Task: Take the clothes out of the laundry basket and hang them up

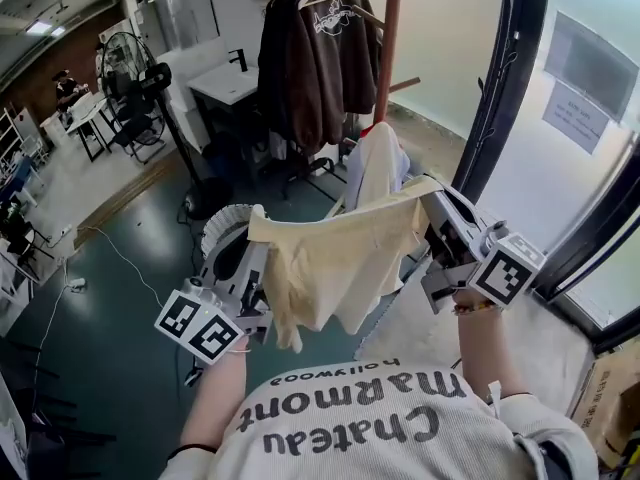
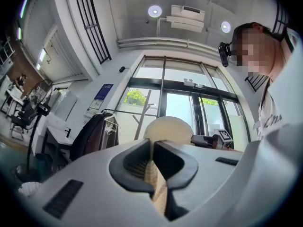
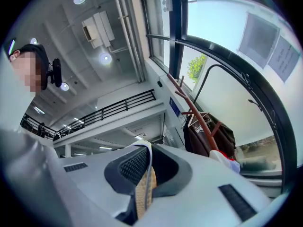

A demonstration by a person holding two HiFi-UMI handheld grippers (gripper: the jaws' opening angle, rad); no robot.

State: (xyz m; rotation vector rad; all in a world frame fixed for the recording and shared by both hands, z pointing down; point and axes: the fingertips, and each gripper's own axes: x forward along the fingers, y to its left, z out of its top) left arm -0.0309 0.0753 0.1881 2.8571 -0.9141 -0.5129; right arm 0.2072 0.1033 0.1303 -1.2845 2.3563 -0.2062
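Observation:
A pale cream garment (image 1: 335, 258) hangs stretched between my two grippers in front of my chest. The left gripper (image 1: 256, 232) is shut on its left top corner, and the right gripper (image 1: 430, 192) is shut on its right top corner. In the left gripper view the jaws (image 2: 152, 148) pinch cream cloth (image 2: 166, 129) that bulges above them. The right gripper view has a cream edge (image 3: 144, 193) clamped in its jaws (image 3: 150, 151). A white laundry basket (image 1: 222, 230) sits on the floor behind the left gripper, partly hidden.
Ahead stands a coat rack with a rust-coloured pole (image 1: 388, 38) and a brown hoodie (image 1: 320, 58) on a hanger. A white garment (image 1: 380, 163) is draped below it. A standing fan (image 1: 128, 63) and a sink table (image 1: 225, 83) are at the left, with glass doors (image 1: 590, 118) at the right.

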